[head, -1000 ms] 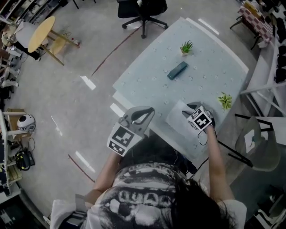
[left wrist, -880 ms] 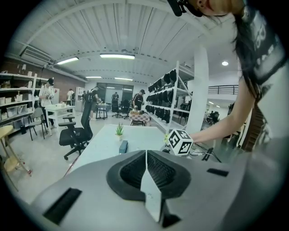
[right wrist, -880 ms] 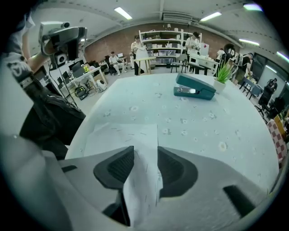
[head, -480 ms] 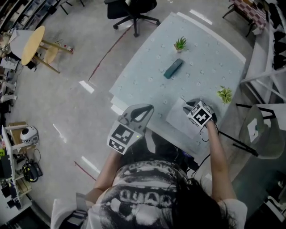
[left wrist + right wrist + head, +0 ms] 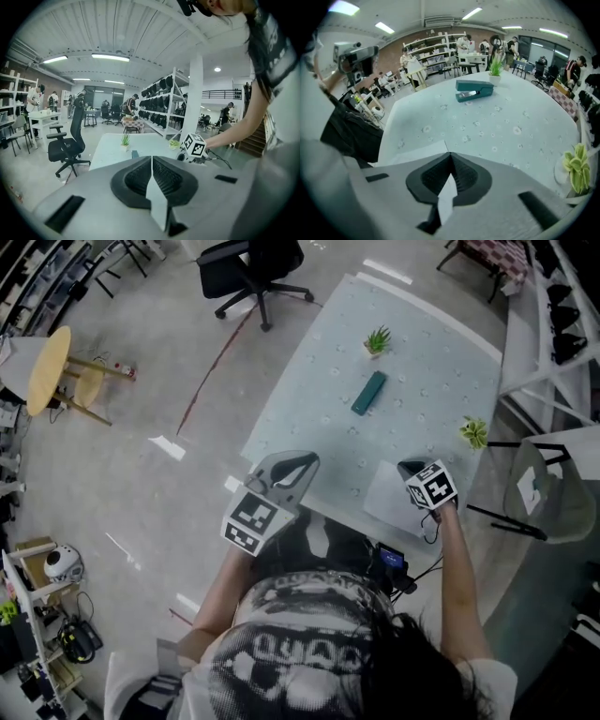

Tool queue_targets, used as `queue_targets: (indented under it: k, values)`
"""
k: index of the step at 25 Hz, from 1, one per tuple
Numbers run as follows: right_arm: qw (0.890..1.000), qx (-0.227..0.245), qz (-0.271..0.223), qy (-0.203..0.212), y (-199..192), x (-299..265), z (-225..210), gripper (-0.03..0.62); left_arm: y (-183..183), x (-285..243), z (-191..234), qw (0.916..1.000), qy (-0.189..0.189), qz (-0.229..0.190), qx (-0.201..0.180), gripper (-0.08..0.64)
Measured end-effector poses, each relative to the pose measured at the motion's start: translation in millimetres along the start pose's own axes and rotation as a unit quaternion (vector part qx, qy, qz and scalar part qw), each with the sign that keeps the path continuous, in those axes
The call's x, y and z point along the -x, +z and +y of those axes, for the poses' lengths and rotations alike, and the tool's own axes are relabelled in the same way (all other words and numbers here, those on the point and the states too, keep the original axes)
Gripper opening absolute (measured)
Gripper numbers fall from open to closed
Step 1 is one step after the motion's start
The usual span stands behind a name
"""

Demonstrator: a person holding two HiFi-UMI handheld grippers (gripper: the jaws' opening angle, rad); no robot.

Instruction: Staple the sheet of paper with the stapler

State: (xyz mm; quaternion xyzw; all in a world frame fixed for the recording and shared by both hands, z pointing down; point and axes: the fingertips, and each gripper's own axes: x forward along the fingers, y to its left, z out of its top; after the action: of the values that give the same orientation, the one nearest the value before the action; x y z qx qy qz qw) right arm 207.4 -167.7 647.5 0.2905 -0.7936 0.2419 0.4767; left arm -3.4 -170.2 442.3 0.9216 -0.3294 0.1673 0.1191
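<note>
**Plainly Just Begun: Nothing Gripped, Nothing Fastened**

Evidently the left gripper (image 5: 300, 463) had its jaws pressed fully together with nothing between them. It hung at the near edge of the tabletop (image 5: 427, 348), close to the near left corner, and touched neither of the task's things.

The right gripper (image 5: 409, 468) likewise had its jaws closed tip to tip. Its own view showed no paper between them. It was low over the sheet of paper (image 5: 384, 495), which lay flat by the near edge, toward the near right corner. Whether the tips pressed on the sheet or only hovered above it could not be told.

Farther out, the teal stapler (image 5: 368, 393) lay shut near the middle of the tabletop, well apart from the sheet and from both grippers. A small potted plant (image 5: 378, 339) stood beyond it toward the far edge, and a second plant (image 5: 473, 432) stood by the right edge.

As a judgement, the task was at its very start. No staple could be made out in the sheet, and the stapler looked untouched. What remained was nearly everything:
- bringing the sheet and the stapler together
- feeding a corner or edge of the paper into the stapler's mouth
- pressing the stapler's top down while the sheet was kept from sliding on the smooth tabletop
</note>
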Motion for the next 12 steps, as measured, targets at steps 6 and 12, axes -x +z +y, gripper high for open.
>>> queue_targets:
  k: [6, 12]
  values:
    - [0.993, 0.077, 0.069, 0.052, -17, -7, 15, 0.211, -6, 5, 17, 0.9997, -0.022, 0.000, -0.013, 0.006]
    - [0.982, 0.146, 0.122, 0.020, -23, -15, 17, 0.159, -7, 3, 20, 0.9998, -0.019, -0.010, 0.002, 0.006]
